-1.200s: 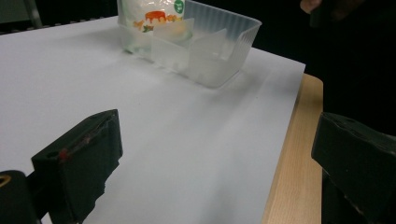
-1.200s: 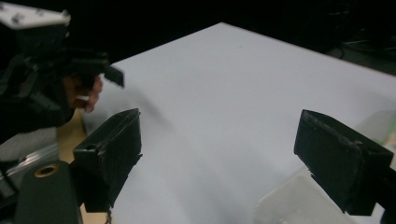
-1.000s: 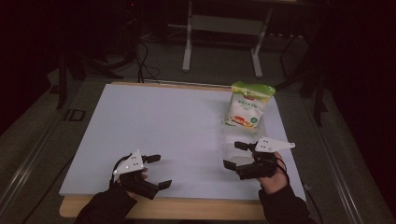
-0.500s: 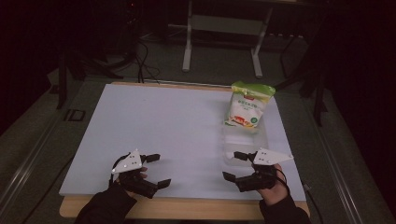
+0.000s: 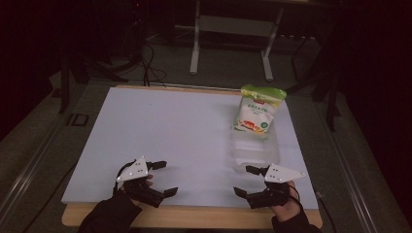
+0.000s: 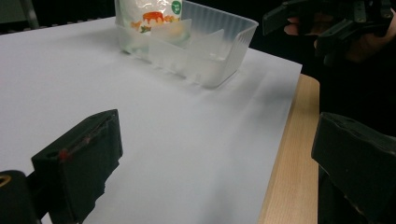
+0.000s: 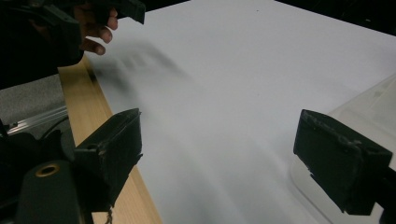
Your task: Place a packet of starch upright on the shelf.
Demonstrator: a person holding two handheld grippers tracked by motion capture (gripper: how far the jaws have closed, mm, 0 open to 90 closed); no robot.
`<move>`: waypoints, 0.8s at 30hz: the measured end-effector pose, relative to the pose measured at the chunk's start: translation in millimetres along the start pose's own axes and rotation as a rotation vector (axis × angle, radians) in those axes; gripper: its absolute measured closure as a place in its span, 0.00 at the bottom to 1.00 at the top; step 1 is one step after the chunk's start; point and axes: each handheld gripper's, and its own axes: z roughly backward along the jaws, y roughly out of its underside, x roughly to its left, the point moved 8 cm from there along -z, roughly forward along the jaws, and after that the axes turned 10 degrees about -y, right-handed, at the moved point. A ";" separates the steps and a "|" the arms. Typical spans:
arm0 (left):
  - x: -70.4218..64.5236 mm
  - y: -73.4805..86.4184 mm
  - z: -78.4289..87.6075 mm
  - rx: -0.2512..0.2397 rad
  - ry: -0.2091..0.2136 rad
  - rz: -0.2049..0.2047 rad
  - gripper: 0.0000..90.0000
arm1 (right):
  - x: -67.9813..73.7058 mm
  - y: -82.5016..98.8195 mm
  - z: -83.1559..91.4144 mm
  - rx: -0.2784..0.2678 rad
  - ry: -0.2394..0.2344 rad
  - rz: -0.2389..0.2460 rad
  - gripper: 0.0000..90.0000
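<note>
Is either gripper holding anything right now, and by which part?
Nothing. The left gripper and right gripper are both open over the table, apart from the bin and pouch.

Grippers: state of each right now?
Left gripper: open, holding nothing, fingers apart over the table's near edge.
Right gripper: open, holding nothing, just short of the clear bin.

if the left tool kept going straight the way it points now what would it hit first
Probably the clear plastic tray: the left tool, jaws wide open, looks across bare white sheet toward it, though the line may pass just off the tray's near corner.
</note>
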 end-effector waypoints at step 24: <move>0.5 3.2 3.7 0.007 -0.009 -0.018 0.03 | -4.7 9.9 9.5 -0.007 0.047 0.013 0.17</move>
